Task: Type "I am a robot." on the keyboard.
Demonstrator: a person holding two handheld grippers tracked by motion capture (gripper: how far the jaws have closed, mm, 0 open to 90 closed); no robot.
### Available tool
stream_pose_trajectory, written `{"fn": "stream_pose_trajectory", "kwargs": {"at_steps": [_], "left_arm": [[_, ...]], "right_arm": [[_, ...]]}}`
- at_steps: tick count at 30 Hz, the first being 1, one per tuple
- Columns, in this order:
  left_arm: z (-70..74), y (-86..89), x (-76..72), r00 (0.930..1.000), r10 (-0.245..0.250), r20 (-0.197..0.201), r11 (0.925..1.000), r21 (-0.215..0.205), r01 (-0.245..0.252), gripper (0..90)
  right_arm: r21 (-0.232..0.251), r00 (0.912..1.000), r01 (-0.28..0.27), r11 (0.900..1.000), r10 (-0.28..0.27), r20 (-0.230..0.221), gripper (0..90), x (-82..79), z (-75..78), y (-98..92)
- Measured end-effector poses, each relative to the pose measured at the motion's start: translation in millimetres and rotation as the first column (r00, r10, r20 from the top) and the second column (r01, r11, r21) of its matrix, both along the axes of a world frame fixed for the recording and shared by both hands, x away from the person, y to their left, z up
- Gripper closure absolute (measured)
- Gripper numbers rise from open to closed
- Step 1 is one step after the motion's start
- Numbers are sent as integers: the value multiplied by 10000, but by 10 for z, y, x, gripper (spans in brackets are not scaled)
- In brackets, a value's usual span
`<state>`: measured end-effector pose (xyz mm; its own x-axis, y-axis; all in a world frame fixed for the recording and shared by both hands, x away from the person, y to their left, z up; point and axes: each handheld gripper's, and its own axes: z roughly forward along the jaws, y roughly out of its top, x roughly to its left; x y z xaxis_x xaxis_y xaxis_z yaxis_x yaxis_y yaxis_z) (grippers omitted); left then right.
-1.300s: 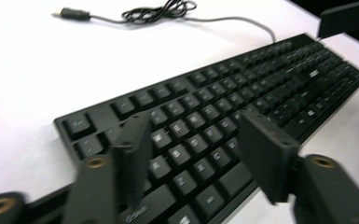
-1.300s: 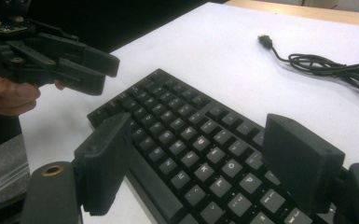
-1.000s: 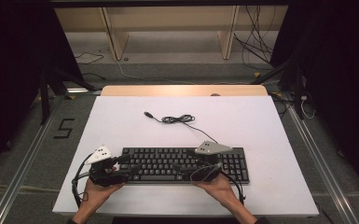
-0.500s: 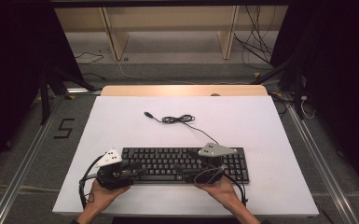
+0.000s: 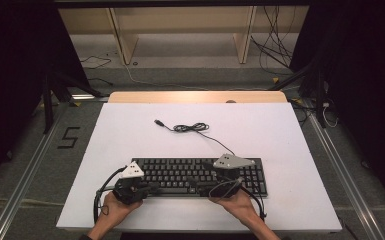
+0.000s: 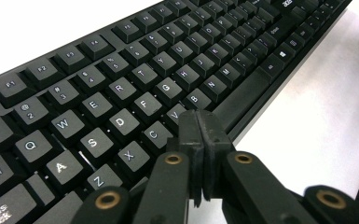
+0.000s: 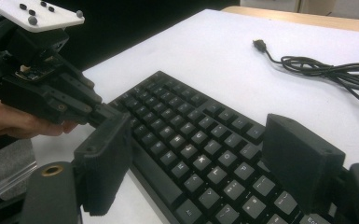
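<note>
The keyboard [image 5: 200, 176] lies flat along the near edge of the white tabletop [image 5: 280, 130], and everything I do here centres on it. Its cable [image 5: 192, 128] runs off from its far side in a loose coil and ends in a plug [image 5: 157, 122] lying unconnected on the tabletop, well beyond the keyboard.

My left gripper [image 6: 199, 122] hovers over the keyboard's left end. Its jaws have just been closing and now stand clenched pad against pad with nothing between them, making a single blunt tip just above the bottom letter row, near the C and V keys. I judge this is the set-up for pressing a key; I cannot tell whether the tip touches a key yet.

My right gripper [image 7: 200, 161] sits over the keyboard's right half with its jaws released and wide apart, keys showing between them, grasping nothing.

So the work looks early: the keyboard is placed and the left tip is formed. Left to do, as I judge it, is the actual pressing.
</note>
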<state>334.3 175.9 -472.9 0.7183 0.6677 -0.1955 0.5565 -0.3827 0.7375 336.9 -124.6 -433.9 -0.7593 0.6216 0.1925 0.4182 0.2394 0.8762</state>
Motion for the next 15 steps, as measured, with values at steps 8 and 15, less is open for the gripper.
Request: {"fn": "stream_pose_trajectory", "kwargs": {"at_steps": [8,15], "left_arm": [[-24,-23,7,9999,-89,-119,9995,287,92,889],[-50,-32,27,9998,-88,-160,9993,366,94,889]], "right_arm": [[-18,10000,-29,10000,29,-25,253,0,-5,4],[-15,10000,-44,10000,44,-42,254,-3,-8,9]]}}
